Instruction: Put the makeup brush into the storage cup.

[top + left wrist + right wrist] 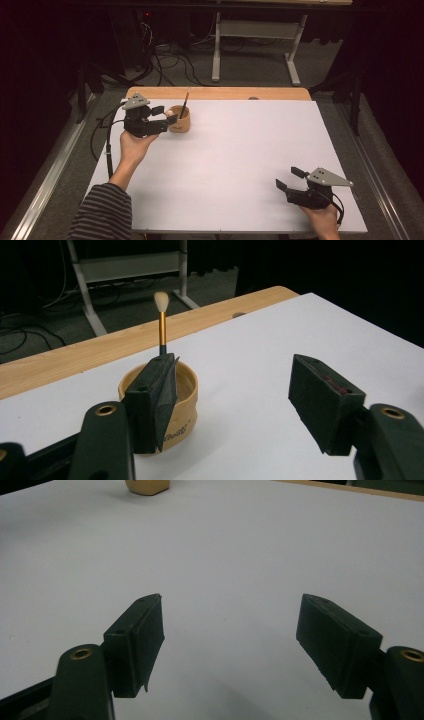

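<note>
A short tan cup [181, 121] stands at the far left of the white table top [235, 150], with a brush [185, 103] upright in it. In the left gripper view the brush [162, 322] has an orange handle and a pale tuft on top, and the cup [184, 399] sits partly behind the near jaw. My left gripper [165, 114] [232, 365] is open right beside the cup, with nothing between its jaws. I cannot tell whether a jaw touches the rim. My right gripper [288, 177] [230, 600] is open and empty at the near right corner. The cup [146, 485] is far from it.
A strip of wooden table edge [220, 93] runs along the far side of the white top. Beyond it stand a white desk frame [216, 50] and loose cables [170, 62] on the floor. Metal rails [45, 170] flank the table.
</note>
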{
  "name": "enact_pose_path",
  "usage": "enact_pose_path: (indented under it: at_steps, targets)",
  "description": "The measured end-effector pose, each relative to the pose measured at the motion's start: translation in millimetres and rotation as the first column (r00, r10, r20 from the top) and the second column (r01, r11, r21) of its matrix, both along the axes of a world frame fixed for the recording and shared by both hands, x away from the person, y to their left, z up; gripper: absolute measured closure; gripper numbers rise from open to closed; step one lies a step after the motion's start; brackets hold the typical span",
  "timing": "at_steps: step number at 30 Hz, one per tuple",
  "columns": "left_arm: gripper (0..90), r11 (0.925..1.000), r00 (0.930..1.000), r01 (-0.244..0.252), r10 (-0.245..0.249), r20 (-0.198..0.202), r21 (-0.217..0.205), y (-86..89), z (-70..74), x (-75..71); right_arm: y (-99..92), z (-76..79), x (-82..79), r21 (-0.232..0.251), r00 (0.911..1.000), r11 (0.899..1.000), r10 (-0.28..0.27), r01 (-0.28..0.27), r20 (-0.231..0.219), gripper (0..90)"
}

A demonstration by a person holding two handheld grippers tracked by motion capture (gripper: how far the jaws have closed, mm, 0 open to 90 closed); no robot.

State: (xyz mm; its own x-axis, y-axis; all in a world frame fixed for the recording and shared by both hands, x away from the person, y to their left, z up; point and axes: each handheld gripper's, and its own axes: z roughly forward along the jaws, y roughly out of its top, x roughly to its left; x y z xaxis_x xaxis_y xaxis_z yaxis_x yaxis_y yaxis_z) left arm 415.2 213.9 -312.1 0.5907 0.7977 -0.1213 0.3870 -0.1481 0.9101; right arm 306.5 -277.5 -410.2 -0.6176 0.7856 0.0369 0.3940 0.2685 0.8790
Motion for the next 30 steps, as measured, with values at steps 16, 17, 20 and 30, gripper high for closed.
enact_pose_path:
  at_steps: [16,17,20,30]
  targets:
    - [36.9,0.9998,1.0,0.009,-0.009,0.003,-0.019,7.5,-1.0,-14.2,1.1,0.2,-0.5,-0.002,1.0,1.0,0.003,-0.003,0.002,28.6]
    - [37.0,0.9998,0.9999,0.011,-0.011,0.003,-0.019,7.9,-0.7,-15.0,1.4,0.1,-0.5,-0.003,1.0,1.0,0.002,-0.002,0.003,28.6]
    - [37.0,0.9995,0.9999,0.013,-0.013,0.003,-0.029,9.4,0.4,-17.0,1.2,-0.2,-0.2,-0.005,1.0,1.0,0.003,-0.003,0.003,28.6]
    - [37.1,0.9993,0.9999,0.014,-0.013,0.01,-0.035,14.4,2.9,-26.6,1.5,0.0,-0.4,-0.005,1.0,1.0,0.005,-0.005,0.005,28.6]
